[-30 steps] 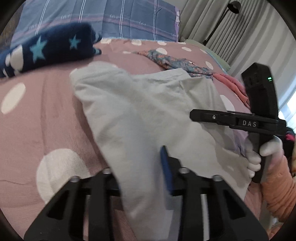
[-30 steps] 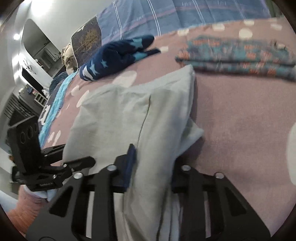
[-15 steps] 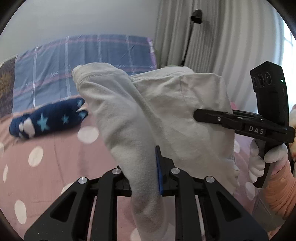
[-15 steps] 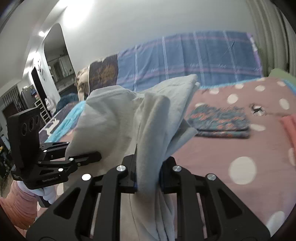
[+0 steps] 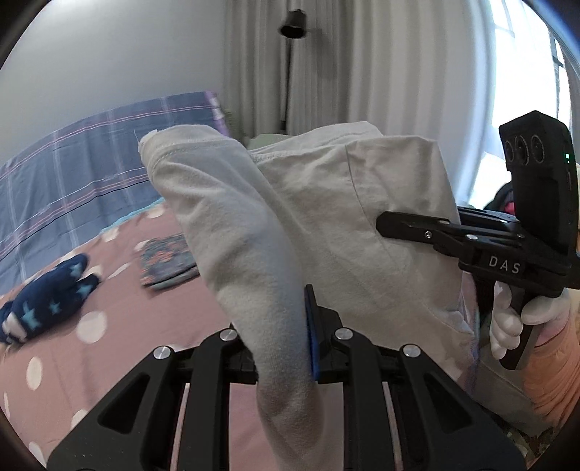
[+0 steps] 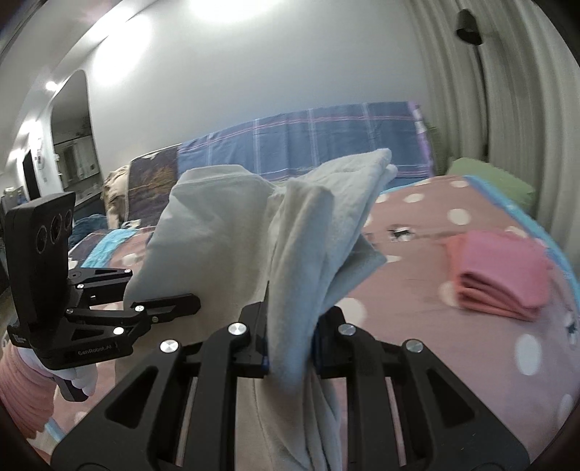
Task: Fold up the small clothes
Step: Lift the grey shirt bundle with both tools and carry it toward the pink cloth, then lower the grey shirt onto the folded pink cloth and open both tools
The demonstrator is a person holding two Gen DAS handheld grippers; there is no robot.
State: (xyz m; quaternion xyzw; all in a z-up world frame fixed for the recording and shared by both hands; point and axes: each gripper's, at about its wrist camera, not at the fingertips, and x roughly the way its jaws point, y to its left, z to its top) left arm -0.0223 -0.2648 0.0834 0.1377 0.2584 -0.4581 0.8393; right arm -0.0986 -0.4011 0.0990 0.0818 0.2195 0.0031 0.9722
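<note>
A pale grey garment [image 5: 326, 224] hangs in the air between both grippers, above the pink dotted bed. My left gripper [image 5: 282, 326] is shut on one bunched edge of it. My right gripper [image 6: 290, 333] is shut on the other bunched edge [image 6: 308, 253]. The right gripper also shows at the right of the left wrist view [image 5: 417, 224], and the left gripper at the left of the right wrist view [image 6: 163, 304]. The cloth hides the fingertips.
On the pink dotted bedspread [image 5: 108, 344] lie a navy star-print garment [image 5: 47, 297], a folded patterned piece [image 5: 166, 261] and a folded pink stack [image 6: 500, 275]. A blue plaid cover [image 6: 326, 141] lines the back. Curtains and a floor lamp [image 5: 293, 25] stand behind.
Both grippers have lifted the grey garment off the bed and raised it upright; the views now look across the room instead of down at the bedspread.
</note>
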